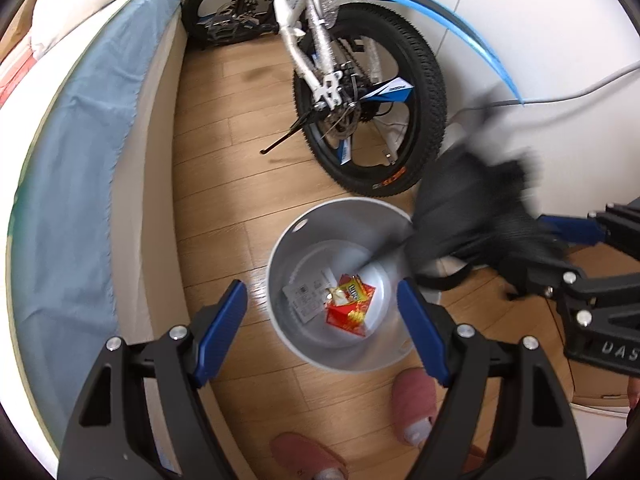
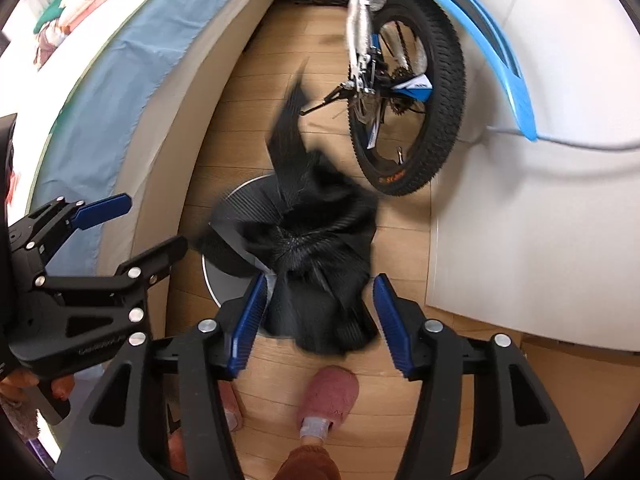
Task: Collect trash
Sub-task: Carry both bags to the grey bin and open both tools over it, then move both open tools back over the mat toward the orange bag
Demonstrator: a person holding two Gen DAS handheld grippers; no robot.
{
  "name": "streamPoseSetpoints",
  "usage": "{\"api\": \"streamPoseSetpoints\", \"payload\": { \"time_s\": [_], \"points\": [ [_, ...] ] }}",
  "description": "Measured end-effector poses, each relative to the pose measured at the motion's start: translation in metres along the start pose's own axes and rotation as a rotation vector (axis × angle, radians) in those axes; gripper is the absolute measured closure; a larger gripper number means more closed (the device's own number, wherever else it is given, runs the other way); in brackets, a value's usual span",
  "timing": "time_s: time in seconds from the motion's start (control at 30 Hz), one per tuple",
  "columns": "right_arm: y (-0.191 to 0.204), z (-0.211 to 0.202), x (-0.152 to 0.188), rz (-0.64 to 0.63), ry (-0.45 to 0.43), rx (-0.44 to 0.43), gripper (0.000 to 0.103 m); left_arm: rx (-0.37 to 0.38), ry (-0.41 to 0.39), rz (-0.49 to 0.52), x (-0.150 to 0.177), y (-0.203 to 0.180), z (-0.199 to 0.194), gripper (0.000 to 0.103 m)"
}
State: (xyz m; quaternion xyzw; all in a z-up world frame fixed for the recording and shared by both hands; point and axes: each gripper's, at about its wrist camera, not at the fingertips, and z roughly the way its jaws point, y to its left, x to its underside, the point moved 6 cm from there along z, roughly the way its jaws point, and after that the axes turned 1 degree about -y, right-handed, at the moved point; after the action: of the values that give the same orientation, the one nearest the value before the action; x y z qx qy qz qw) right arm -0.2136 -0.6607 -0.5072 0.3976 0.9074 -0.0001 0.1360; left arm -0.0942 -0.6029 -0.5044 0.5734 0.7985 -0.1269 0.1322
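Note:
A grey round trash bin (image 1: 280,264) stands on the wooden floor; inside lie a red snack wrapper (image 1: 350,306) and a white paper (image 1: 306,296). My left gripper (image 1: 322,328) is open and empty above the bin's near rim. A black crumpled plastic bag (image 2: 316,248), blurred by motion, hangs over the bin's rim (image 2: 240,188) between and ahead of my right gripper's (image 2: 320,320) open jaws; the pads do not press it. In the left wrist view the bag (image 1: 472,216) is at the bin's right edge, with the right gripper (image 1: 568,252) beside it.
A bed with a blue sheet (image 1: 80,184) runs along the left. A white and blue bicycle (image 1: 360,92) stands behind the bin against a white wall. Pink slippers (image 2: 328,400) are on the floor below the grippers. A grey cable (image 1: 560,96) runs along the wall.

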Motion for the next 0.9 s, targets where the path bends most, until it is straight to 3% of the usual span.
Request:
{"api": "streamPoseSetpoints", "payload": {
  "time_s": [0.23, 0.47, 0.7, 0.9],
  "points": [
    [0.019, -0.006, -0.005, -0.043, 0.01, 0.001, 0.049, -0.014, -0.012, -0.041, 0.009, 0.02, -0.016, 0.026],
    [0.055, -0.028, -0.012, -0.135, -0.002, 0.007, 0.046, -0.034, -0.067, -0.122, 0.014, 0.043, -0.056, 0.026],
    [0.126, -0.066, -0.029, -0.284, -0.04, -0.029, 0.046, -0.1, -0.119, -0.263, 0.037, 0.096, -0.118, 0.026],
    [0.213, -0.098, -0.037, -0.427, -0.08, -0.096, 0.045, -0.203, -0.136, -0.419, 0.084, 0.164, -0.177, 0.026]
  ]
}}
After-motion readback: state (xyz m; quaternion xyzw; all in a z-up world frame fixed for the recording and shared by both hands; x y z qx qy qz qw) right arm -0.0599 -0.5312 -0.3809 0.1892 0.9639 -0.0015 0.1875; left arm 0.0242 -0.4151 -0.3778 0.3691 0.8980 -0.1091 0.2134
